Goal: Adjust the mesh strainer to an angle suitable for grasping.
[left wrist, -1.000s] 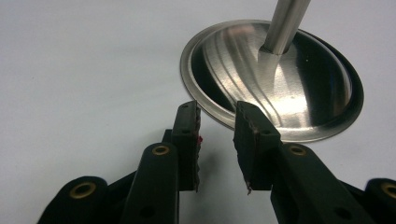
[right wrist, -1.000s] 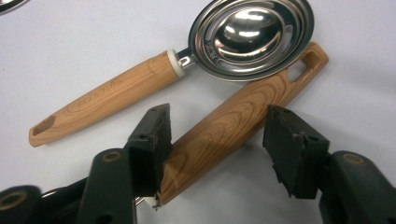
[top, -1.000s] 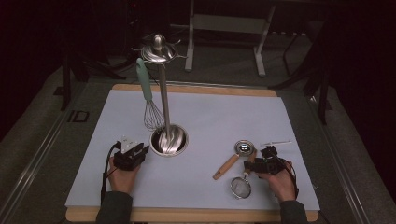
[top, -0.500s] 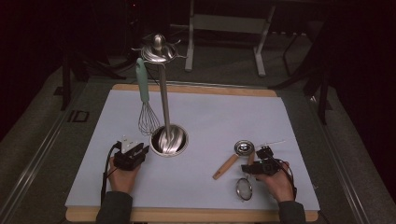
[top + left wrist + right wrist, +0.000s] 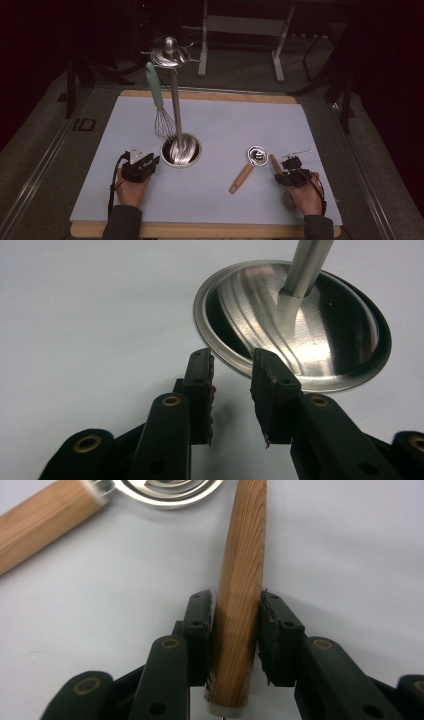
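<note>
Right gripper (image 5: 234, 605) clamped on a wooden handle (image 5: 242, 580), lower right of the high view.
Left gripper (image 5: 232, 365) parted, empty, beside the stand base (image 5: 300, 325), lower left; whisk (image 5: 159, 107) hung above.

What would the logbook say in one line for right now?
right gripper: shut on wooden handle | left gripper: open, beside stand base | whisk: hanging on stand | second wooden-handled tool: lying on mat
</note>
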Tool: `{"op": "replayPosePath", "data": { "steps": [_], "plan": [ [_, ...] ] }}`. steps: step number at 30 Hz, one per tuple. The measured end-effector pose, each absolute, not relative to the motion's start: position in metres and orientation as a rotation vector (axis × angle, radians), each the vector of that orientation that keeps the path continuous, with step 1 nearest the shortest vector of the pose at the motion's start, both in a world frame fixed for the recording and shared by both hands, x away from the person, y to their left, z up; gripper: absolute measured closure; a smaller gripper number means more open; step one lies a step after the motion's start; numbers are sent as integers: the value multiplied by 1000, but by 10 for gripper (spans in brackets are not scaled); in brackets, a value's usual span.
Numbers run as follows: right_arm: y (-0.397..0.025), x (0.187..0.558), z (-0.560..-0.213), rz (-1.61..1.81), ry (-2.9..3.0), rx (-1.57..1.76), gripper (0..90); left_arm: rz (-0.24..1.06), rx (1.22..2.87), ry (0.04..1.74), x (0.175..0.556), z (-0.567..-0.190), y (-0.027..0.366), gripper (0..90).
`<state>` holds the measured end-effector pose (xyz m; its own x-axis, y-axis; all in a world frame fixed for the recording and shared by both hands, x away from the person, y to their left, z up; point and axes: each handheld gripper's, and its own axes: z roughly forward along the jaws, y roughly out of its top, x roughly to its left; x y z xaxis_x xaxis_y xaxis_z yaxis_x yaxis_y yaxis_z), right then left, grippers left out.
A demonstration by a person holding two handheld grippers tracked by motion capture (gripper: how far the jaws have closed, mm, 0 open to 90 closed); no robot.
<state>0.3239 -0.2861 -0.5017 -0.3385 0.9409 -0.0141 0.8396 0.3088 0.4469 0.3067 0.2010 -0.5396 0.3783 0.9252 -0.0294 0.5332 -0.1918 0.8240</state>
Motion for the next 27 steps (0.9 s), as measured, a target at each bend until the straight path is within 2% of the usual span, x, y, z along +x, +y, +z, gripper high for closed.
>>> {"op": "replayPosePath", "data": {
  "steps": [6, 11, 18, 27],
  "plan": [
    [-299, 322, -495, 675, 2314, 1658, 592, 632, 1856, 1265, 307, -540, 201, 700],
    [-306, 321, -492, 791, 2340, 1690, 591, 631, 1855, 1265, 307, -540, 201, 698],
    [-308, 323, -505, 815, 2458, 1758, 581, 633, 1855, 1266, 307, -540, 201, 694],
    [-297, 324, -507, 802, 2447, 1761, 628, 635, 1858, 1266, 307, -540, 201, 692]
  ]
}}
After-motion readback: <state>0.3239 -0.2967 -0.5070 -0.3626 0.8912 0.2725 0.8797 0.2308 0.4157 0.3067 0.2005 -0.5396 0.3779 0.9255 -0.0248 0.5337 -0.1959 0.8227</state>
